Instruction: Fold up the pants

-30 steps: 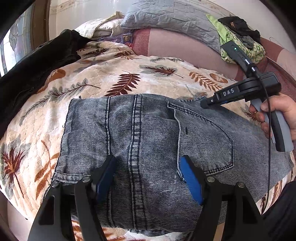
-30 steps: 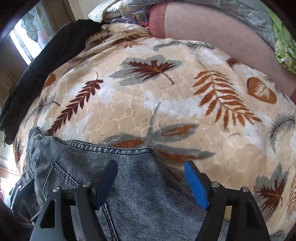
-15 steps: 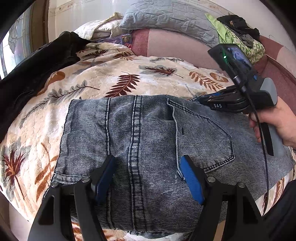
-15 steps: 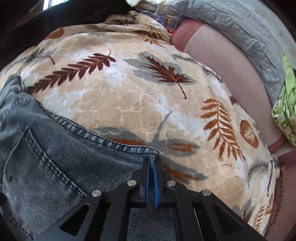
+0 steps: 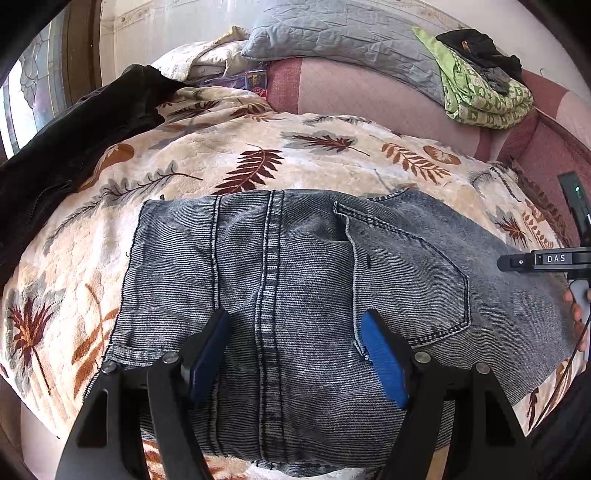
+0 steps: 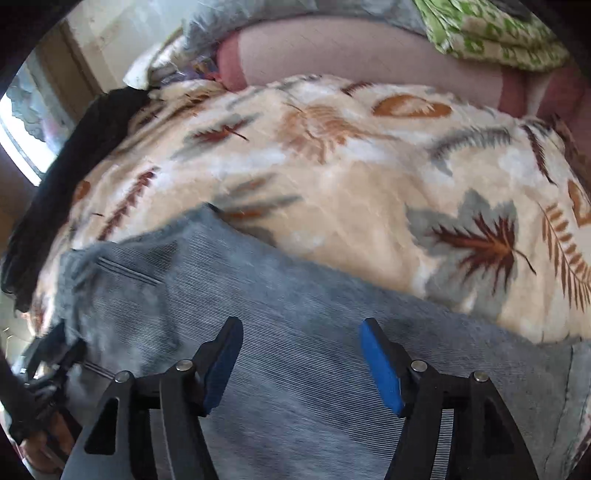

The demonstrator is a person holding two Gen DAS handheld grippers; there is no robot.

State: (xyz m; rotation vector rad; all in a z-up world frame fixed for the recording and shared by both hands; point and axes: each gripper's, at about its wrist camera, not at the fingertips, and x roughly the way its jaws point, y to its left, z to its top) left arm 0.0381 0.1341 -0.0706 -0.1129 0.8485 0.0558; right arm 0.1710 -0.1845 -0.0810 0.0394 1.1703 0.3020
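Note:
Grey-blue denim pants (image 5: 295,280) lie folded flat on a leaf-print blanket (image 5: 258,155), back pocket (image 5: 410,273) up. My left gripper (image 5: 295,354) is open and empty just above the near part of the pants. My right gripper (image 6: 301,358) is open and empty over the pants' right part (image 6: 295,332); this view is blurred by motion. The right gripper's body (image 5: 546,258) shows at the right edge of the left wrist view, with the hand that holds it.
A black garment (image 5: 62,140) lies along the blanket's left side. A grey pillow (image 5: 343,33) and a green patterned cloth (image 5: 484,96) rest on the pink sofa back (image 5: 369,96). A window is at the far left.
My right gripper was shut on the pants' far edge half a second ago; it has opened, let go and pulled back to the right. The left gripper has stayed in place.

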